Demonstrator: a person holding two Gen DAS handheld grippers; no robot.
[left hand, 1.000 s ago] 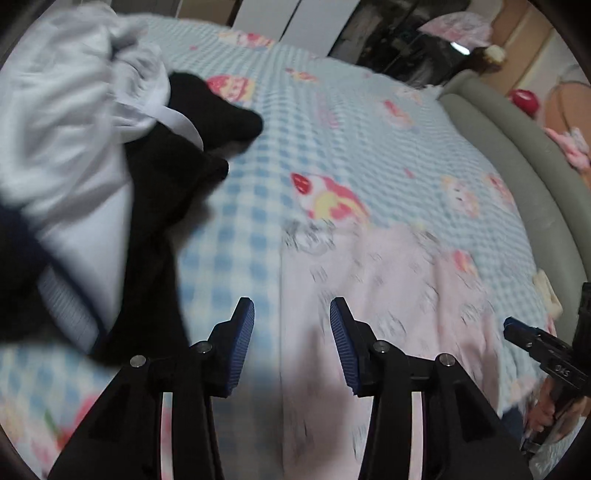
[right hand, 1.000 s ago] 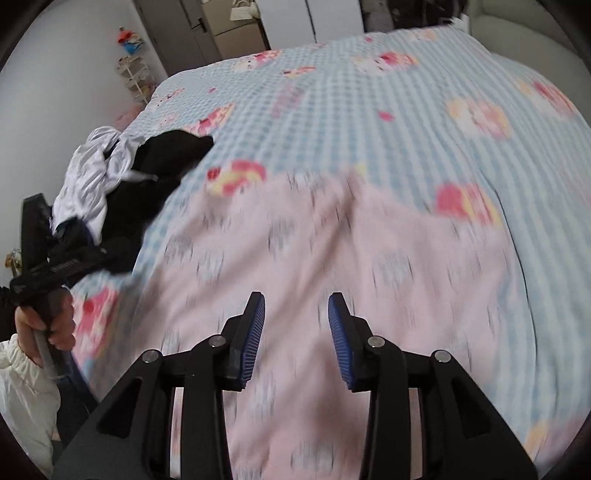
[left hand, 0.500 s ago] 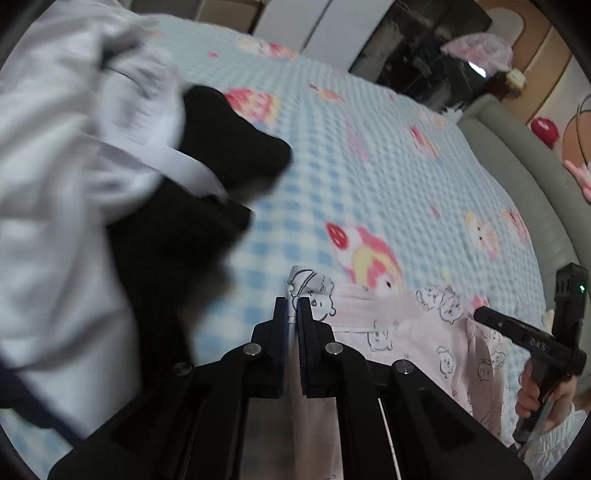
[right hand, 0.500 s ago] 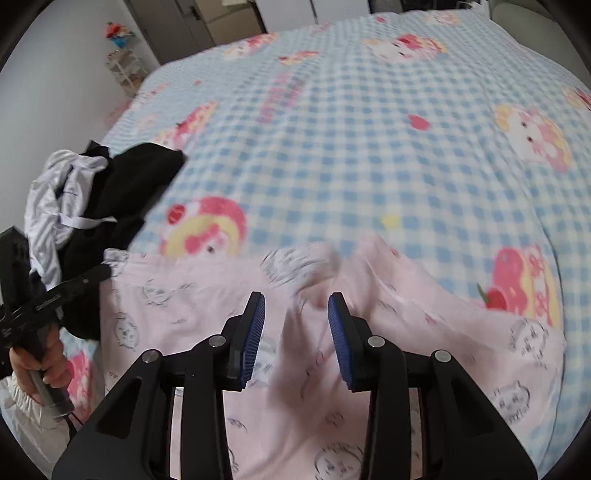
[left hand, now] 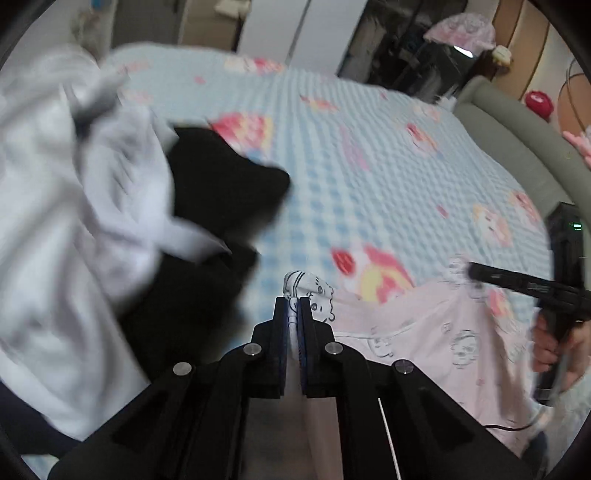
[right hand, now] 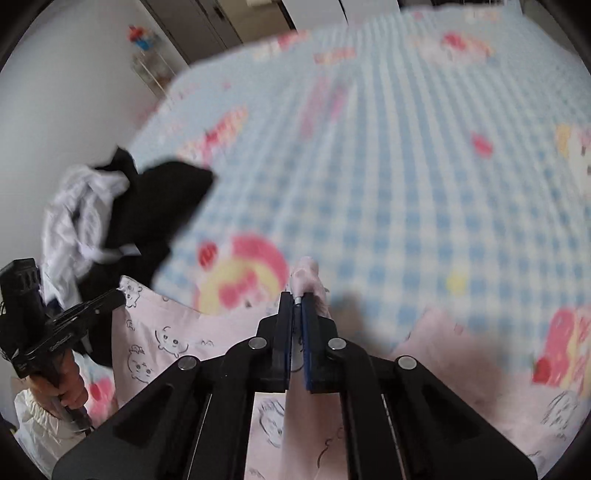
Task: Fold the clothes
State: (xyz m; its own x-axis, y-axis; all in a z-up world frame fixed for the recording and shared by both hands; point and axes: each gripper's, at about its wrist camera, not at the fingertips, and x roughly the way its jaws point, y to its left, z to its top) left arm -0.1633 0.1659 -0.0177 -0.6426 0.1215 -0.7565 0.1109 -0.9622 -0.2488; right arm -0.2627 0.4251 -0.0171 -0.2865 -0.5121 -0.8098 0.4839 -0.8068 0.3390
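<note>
**Both grippers pinched on the pink garment's edge**

We saw the pink garment (left hand: 436,343) hanging from two pinch points along its upper edge, spread over the blue checked bedspread (left hand: 369,177). Our left gripper (left hand: 294,306) had its jaws closed on one corner, a printed tuft of cloth poking out past the tips. Our right gripper (right hand: 298,302) was likewise clamped tight on a fold of the same edge, fabric bunched just above its fingers.

Ahead of both grippers the bedspread lay bare and wide. To the left of the left gripper, close by, sat a heap of black clothing (left hand: 218,206) and white clothing (left hand: 74,221). A grey padded bed frame (left hand: 517,147) bounded the far right side. Beyond the bed stood white cupboard doors (left hand: 280,33) and a small shelf (right hand: 147,62) against the wall.
</note>
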